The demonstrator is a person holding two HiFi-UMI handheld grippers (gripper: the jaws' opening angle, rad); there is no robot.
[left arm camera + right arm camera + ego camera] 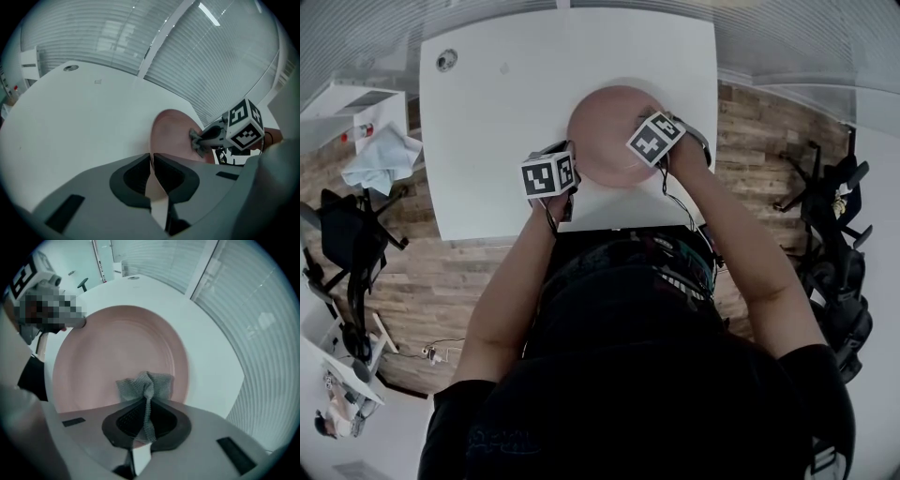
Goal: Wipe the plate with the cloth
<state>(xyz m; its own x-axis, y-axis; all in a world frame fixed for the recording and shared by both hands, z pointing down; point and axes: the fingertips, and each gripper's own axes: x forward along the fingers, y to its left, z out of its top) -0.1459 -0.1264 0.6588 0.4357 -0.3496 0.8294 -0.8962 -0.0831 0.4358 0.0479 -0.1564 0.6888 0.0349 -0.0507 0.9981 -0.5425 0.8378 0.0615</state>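
Observation:
A round pink plate [609,131] lies on the white table [487,122], close to its near edge. My left gripper [573,175] is at the plate's left rim. In the left gripper view its jaws [151,161] are shut on the thin rim of the plate [171,133]. My right gripper [650,150] points down over the plate's right part. In the right gripper view it [145,411] is shut on a grey mesh cloth [145,385], which bunches out against the plate [117,352]. From the left gripper view the right gripper [197,140] shows at the plate's far side.
A round grommet [445,60] sits in the table's far left corner. A light blue rag [382,157] lies on a white shelf to the left. Black chairs [347,234] stand on the wood floor at both sides. Ribbed blinds [211,61] run behind the table.

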